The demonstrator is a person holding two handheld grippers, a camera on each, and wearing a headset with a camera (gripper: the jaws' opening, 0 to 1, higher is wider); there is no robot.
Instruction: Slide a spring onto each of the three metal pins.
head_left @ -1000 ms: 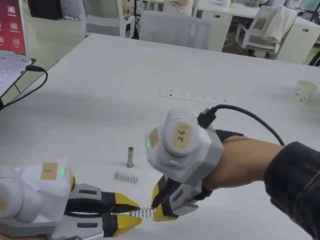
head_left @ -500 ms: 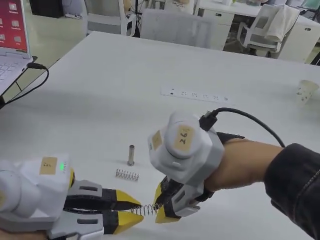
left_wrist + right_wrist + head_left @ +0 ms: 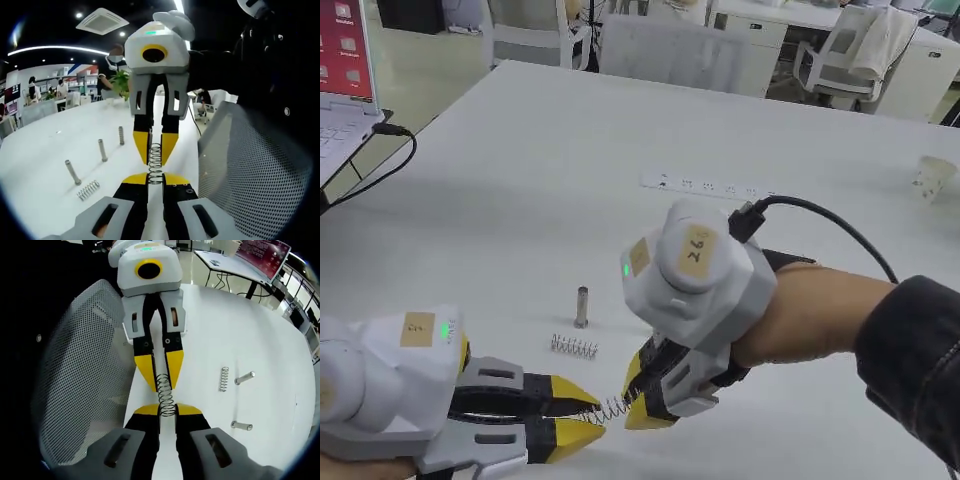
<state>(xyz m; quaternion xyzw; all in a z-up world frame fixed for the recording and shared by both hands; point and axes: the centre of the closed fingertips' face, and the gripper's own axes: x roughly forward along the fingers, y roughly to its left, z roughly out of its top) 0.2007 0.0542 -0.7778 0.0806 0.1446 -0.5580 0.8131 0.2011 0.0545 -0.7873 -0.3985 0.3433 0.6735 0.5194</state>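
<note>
Spring in hand [image 3: 613,406]: spans the short gap between the two gripper tips, one end in each, over the white table [image 3: 520,200].
Left gripper [image 3: 592,420]: yellow tips pinched together on the spring's near end.
Right gripper [image 3: 638,398]: jaws clamped on the spring's other end, facing the left gripper tip to tip.
Loose spring [image 3: 573,347]: lies flat on the table, just beside the nearest pin.
Metal pins [image 3: 102,150]: three stand in a row in the left gripper view, none carrying a spring.
Power strip [image 3: 710,188]: lies farther back on the table.
Laptop [image 3: 340,60]: open at the far left edge.
</note>
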